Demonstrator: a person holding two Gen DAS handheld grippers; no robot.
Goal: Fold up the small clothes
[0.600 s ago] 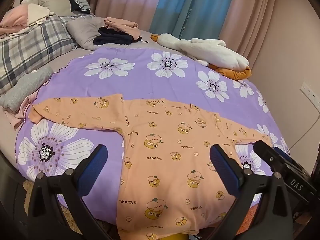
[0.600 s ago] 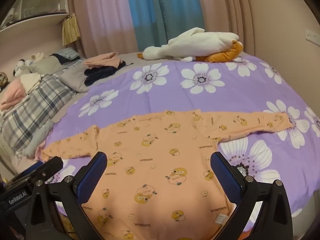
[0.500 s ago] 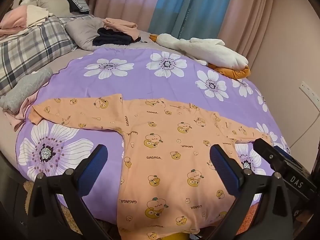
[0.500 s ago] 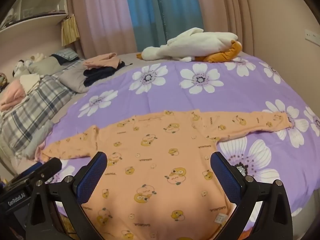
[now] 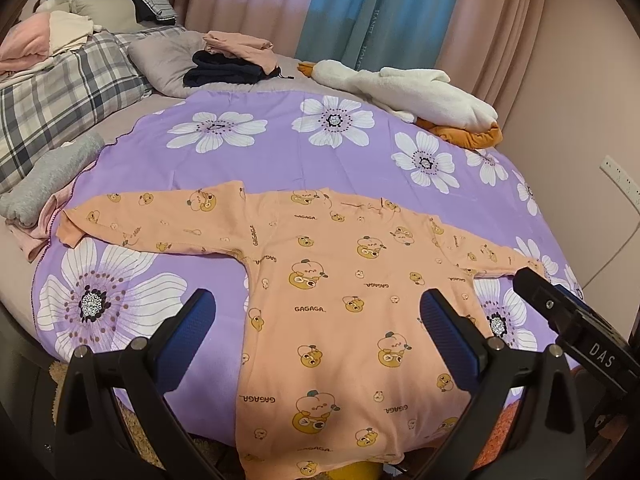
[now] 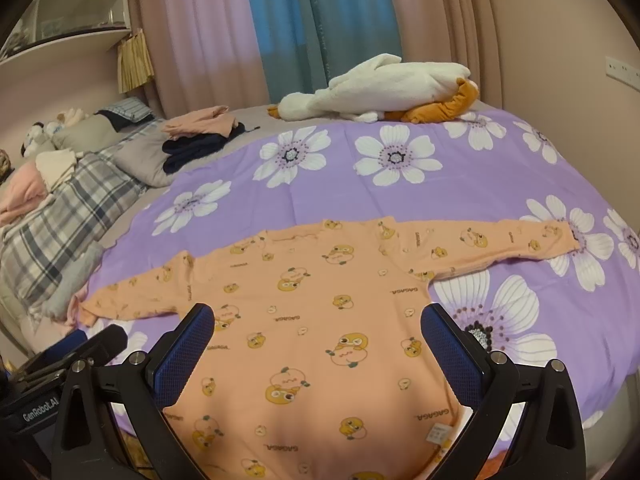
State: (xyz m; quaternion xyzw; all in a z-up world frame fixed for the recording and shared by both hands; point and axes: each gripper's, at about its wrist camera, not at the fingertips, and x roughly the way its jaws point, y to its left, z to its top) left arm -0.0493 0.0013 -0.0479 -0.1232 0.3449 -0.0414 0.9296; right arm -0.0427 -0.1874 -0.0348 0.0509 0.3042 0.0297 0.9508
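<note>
Peach-orange cotton, printed with little cartoon ducks: a small long-sleeved top point(image 5: 340, 300) lies flat on the purple bedspread with white flowers point(image 5: 280, 160), both sleeves stretched out sideways and the hem hanging at the near edge of that bedspread. The left gripper point(image 5: 316, 320) and right gripper point(image 6: 316, 332) hover above the hem end, jaws spread wide, holding nothing. No fold looks made yet, so I'd say this is the very start. The next move probably calls for each claw to reach a sleeve and bring it across the body.
</note>
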